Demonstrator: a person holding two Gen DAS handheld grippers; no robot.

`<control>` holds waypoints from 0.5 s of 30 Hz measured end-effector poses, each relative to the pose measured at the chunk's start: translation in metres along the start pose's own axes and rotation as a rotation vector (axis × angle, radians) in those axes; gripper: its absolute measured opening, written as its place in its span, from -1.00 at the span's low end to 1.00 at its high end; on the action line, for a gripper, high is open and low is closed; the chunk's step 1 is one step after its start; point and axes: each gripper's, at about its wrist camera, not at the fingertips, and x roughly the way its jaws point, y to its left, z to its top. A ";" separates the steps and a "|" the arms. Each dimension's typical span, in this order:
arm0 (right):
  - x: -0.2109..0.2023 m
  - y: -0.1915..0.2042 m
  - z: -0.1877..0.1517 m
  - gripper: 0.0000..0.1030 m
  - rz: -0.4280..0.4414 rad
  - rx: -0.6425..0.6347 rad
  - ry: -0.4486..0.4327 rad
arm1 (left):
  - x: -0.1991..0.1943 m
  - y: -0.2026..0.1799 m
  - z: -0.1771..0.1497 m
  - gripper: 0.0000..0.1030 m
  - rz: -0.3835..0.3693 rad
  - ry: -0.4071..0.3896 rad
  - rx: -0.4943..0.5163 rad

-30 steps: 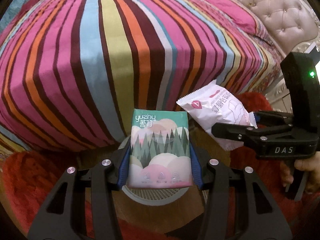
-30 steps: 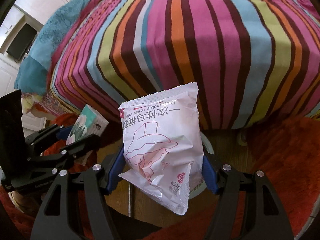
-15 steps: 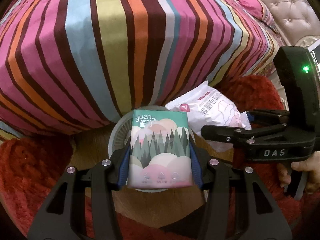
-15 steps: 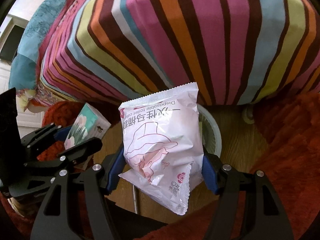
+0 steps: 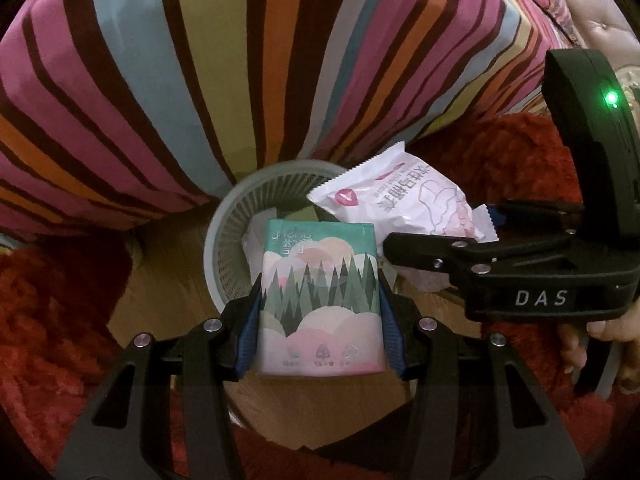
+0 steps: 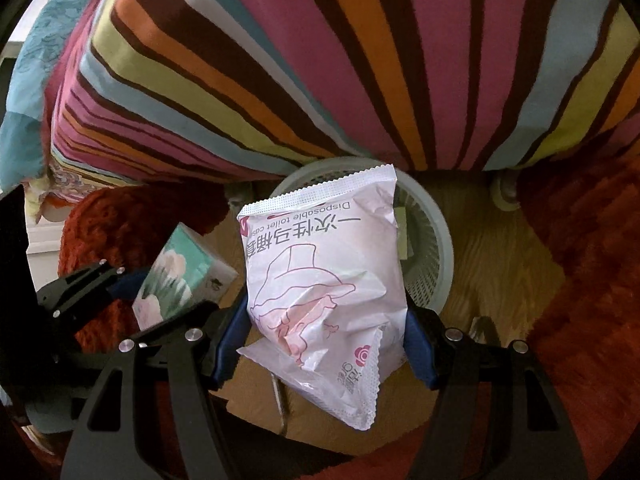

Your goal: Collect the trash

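Change: both loads lowered since a second ago, waste basket now under jaws | left gripper clamped on tissue pack | right gripper clamped on white packet | release judged next.

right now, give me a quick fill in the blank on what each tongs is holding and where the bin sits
1. The left tongs grip a tissue pack printed with ____ trees.
2. The right tongs hold a ____ packet.
3. The round bin stands on the floor beside the ____ bedspread.
4. Around the bare floor lies a ____ rug.

Missing words: green; white; striped; red
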 end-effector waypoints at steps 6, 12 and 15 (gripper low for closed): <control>0.013 0.007 0.003 0.25 -0.028 -0.012 0.054 | 0.012 0.000 0.001 -0.03 0.006 0.060 -0.009; 0.024 0.004 0.005 0.25 -0.020 0.028 0.098 | 0.023 0.009 0.003 -0.03 -0.002 0.112 -0.042; 0.030 0.000 0.008 0.25 -0.022 0.047 0.118 | 0.030 0.010 0.004 -0.03 -0.008 0.141 -0.060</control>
